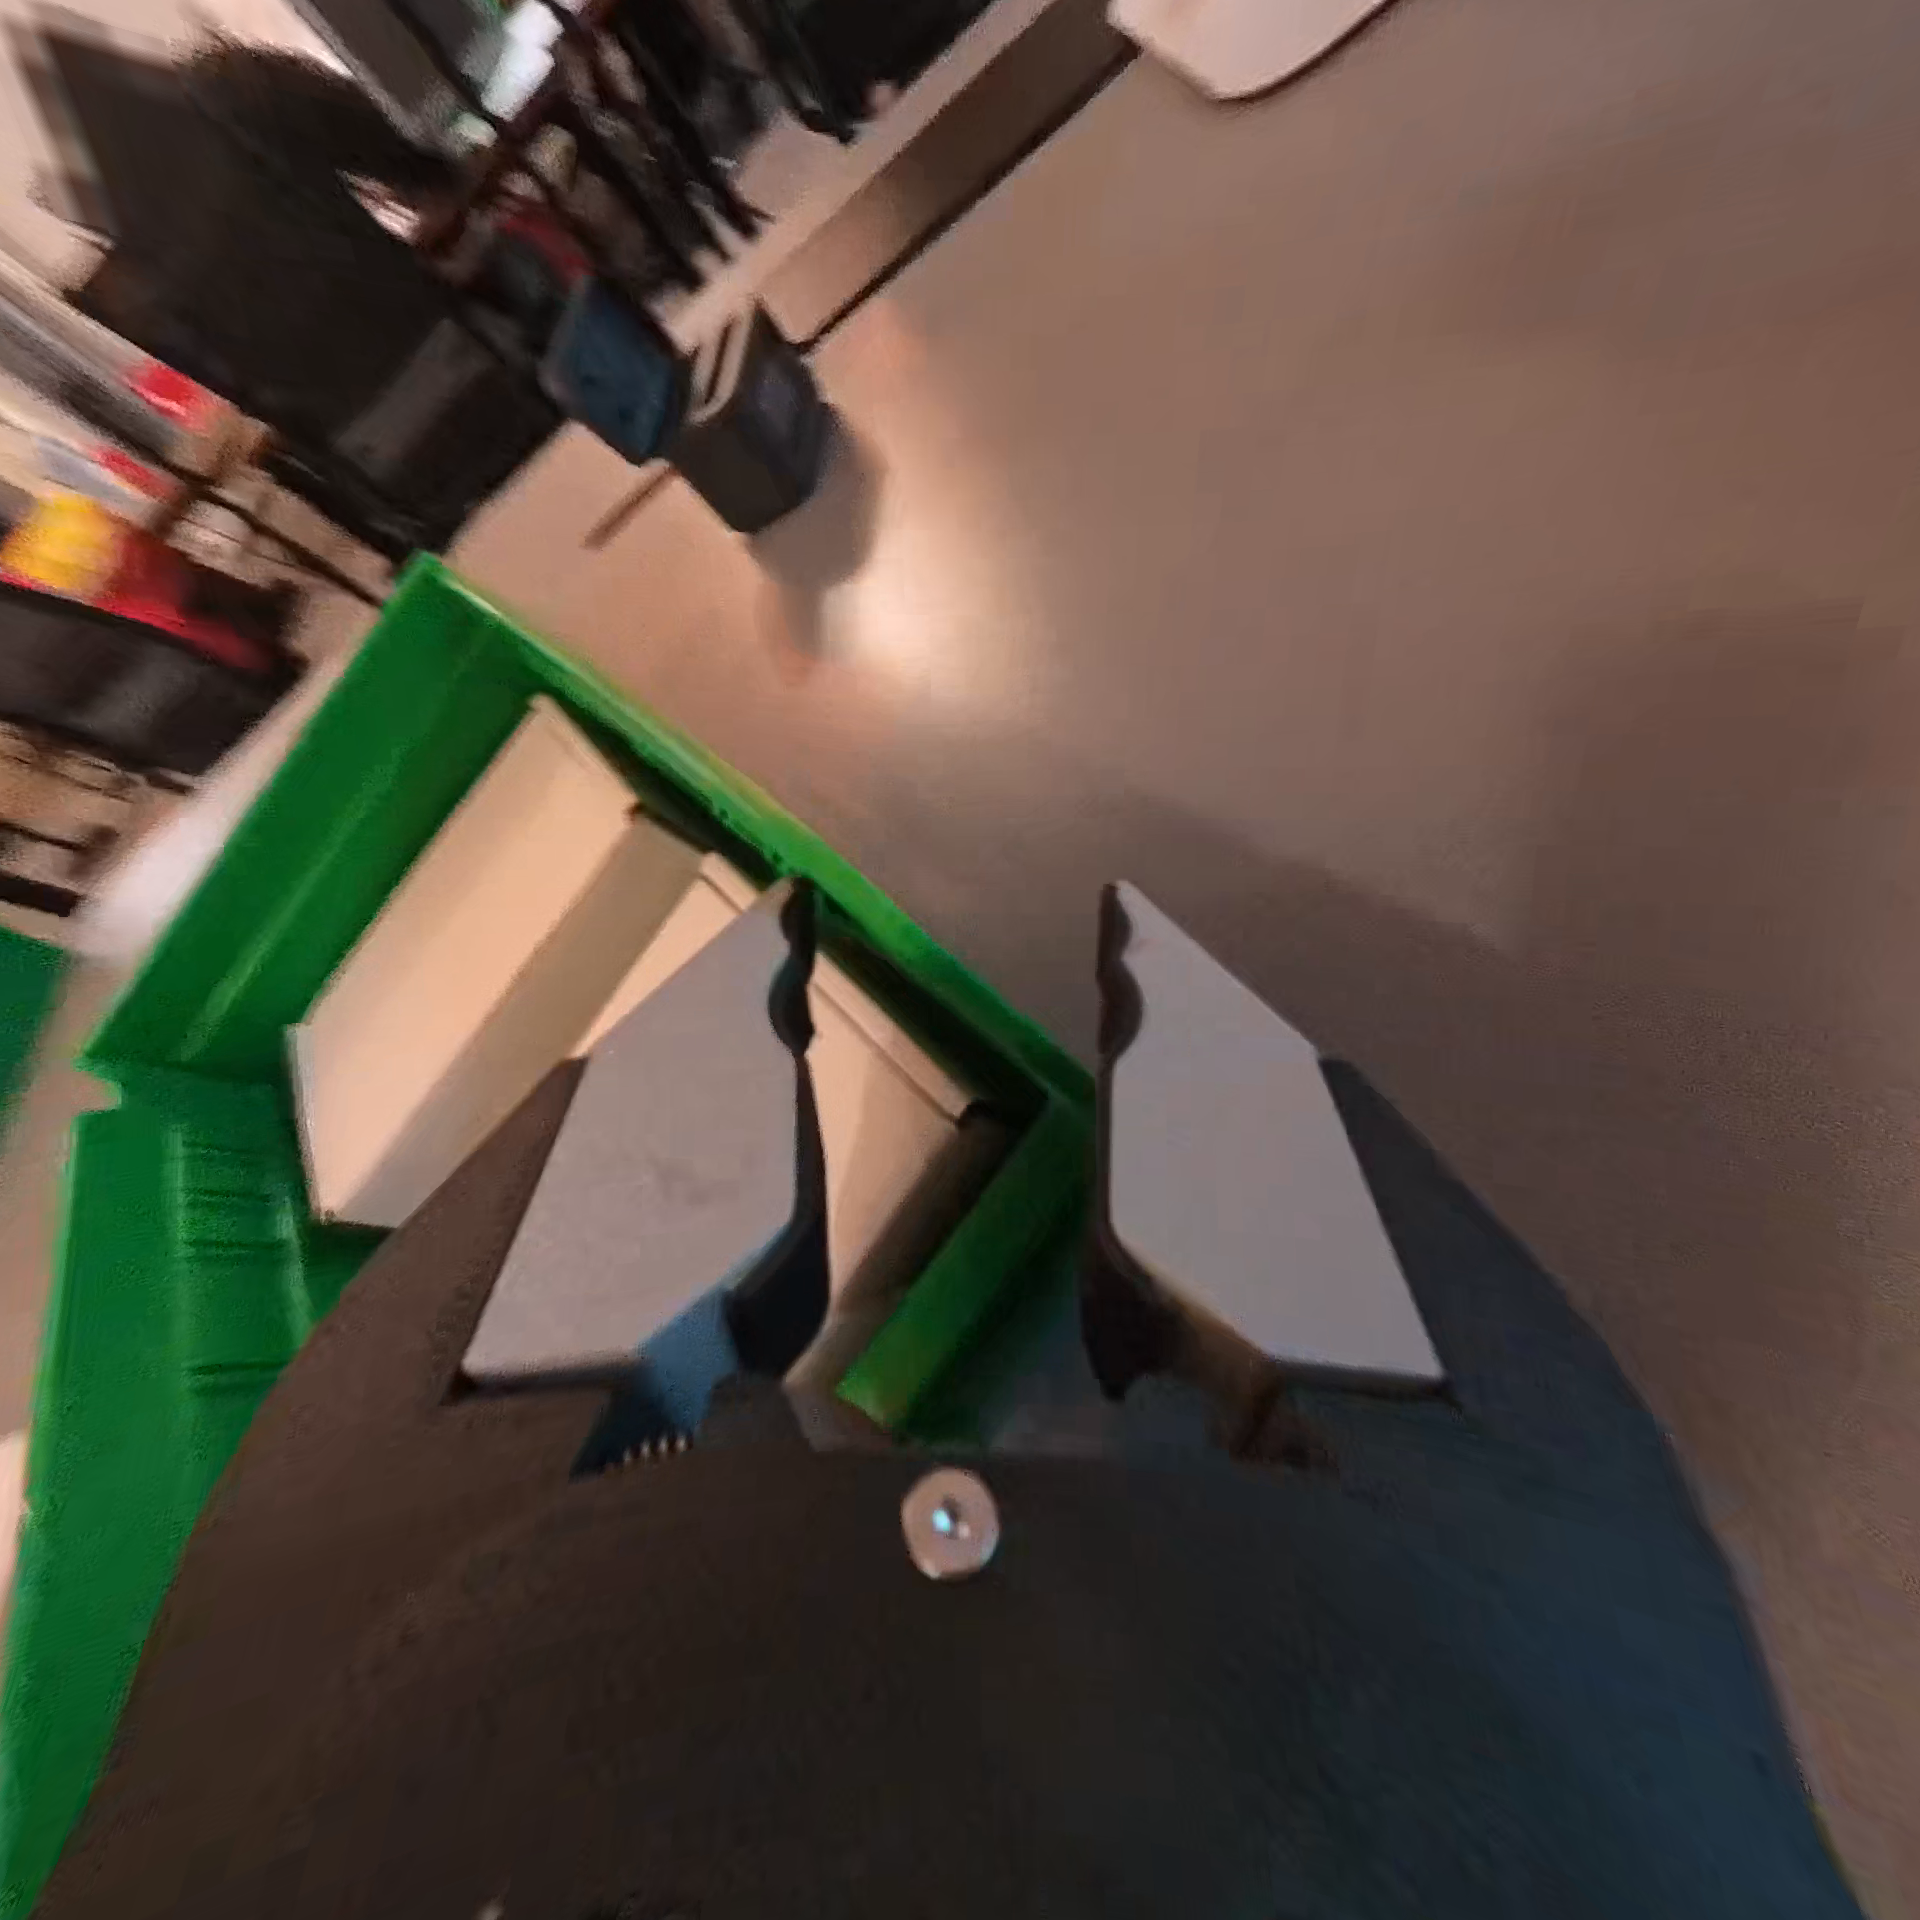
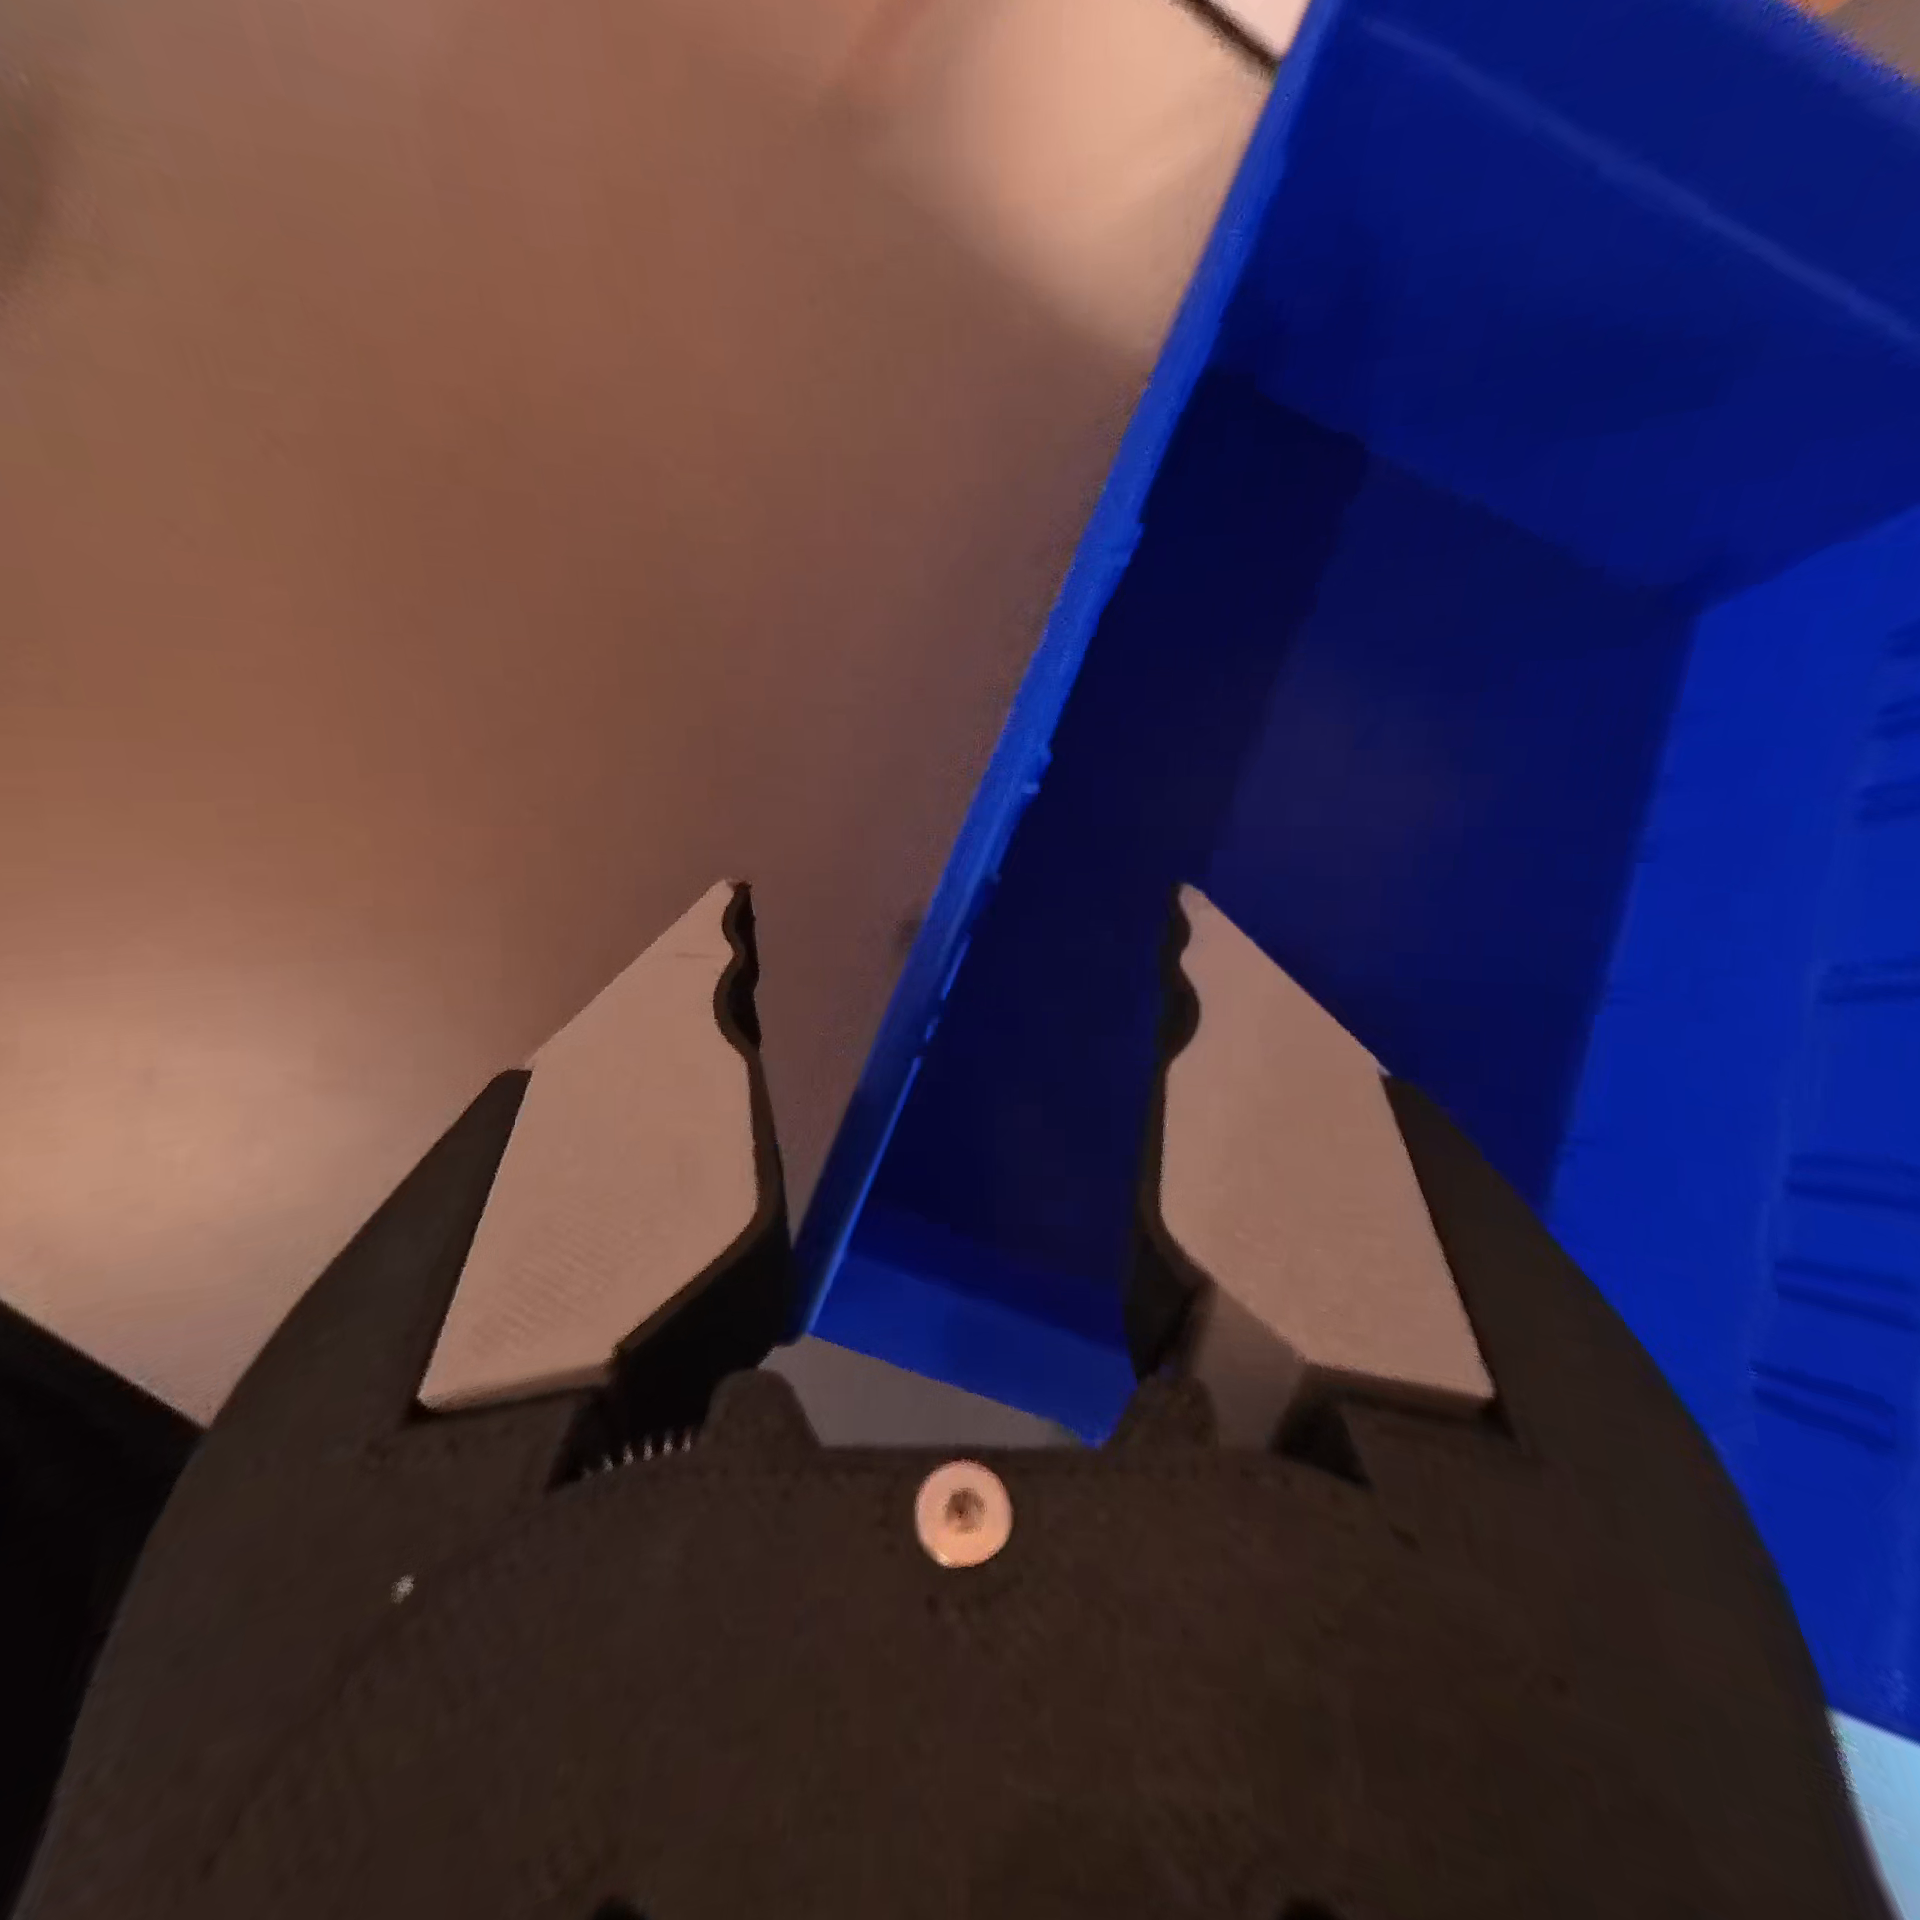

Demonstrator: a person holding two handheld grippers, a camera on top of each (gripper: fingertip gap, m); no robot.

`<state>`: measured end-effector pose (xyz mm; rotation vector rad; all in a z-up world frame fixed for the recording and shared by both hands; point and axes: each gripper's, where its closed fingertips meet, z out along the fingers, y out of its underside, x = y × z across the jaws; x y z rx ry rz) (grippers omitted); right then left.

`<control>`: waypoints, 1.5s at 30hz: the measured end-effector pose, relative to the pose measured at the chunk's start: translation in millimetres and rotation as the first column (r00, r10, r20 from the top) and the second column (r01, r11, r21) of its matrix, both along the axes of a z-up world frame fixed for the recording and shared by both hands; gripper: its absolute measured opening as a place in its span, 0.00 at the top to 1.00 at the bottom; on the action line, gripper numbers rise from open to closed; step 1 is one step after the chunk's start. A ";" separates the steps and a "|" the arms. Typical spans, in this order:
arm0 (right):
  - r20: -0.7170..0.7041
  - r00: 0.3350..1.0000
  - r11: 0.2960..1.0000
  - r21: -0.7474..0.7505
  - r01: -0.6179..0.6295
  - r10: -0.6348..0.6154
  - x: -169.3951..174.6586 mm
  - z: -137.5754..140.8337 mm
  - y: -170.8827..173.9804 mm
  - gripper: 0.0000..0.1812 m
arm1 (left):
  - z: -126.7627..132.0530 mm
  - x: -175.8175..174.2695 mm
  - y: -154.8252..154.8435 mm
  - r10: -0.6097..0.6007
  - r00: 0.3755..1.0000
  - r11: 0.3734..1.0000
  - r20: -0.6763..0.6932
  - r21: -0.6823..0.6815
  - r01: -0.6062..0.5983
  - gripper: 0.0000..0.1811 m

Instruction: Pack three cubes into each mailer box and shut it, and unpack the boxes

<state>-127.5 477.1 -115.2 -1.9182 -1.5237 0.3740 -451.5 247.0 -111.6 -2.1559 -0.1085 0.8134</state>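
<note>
In the left wrist view a green bin [image 1: 312, 831] stands at the left on the brown table [image 1: 1351, 520]. White mailer boxes [image 1: 468, 935] lie flat inside it. My left gripper [image 1: 953, 904] is open and holds nothing; it hovers over the bin's near right corner, and the green rim runs below the gap between the fingers. In the right wrist view a blue bin [image 2: 1455, 312] fills the right side, and the part of its inside that shows is bare. My right gripper [image 2: 961, 894] is open and holds nothing, with its fingers on either side of the bin's left wall, not touching it.
Farther off on the table, in the left wrist view, lie a long pale box [image 1: 935, 208] and blurred dark blocky things [image 1: 748, 436]. A white object [image 1: 1247, 42] sits at the top edge. Cluttered shelves and dark furniture stand beyond the table at the left. Brown tabletop [image 2: 468, 468] lies left of the blue bin. The grippers' ends are close to 40 cm from one another.
</note>
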 end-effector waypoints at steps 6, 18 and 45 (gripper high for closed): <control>0.122 0.992 0.993 -0.118 0.023 -0.008 21.2 -22.3 -0.8 0.89 | -0.4 5.2 -14.4 -0.072 0.997 0.990 0.004 -0.122 0.072 0.76; 0.166 0.912 0.904 -0.152 0.399 -0.375 131.3 -23.7 81.5 0.90 | 11.2 -3.2 -51.0 -0.089 0.985 0.989 0.147 -0.103 0.105 0.96; 0.033 0.997 0.992 -0.104 0.072 -0.069 88.7 42.6 0.9 0.80 | 50.1 61.5 -18.8 -0.261 0.908 0.963 0.329 0.160 0.219 0.66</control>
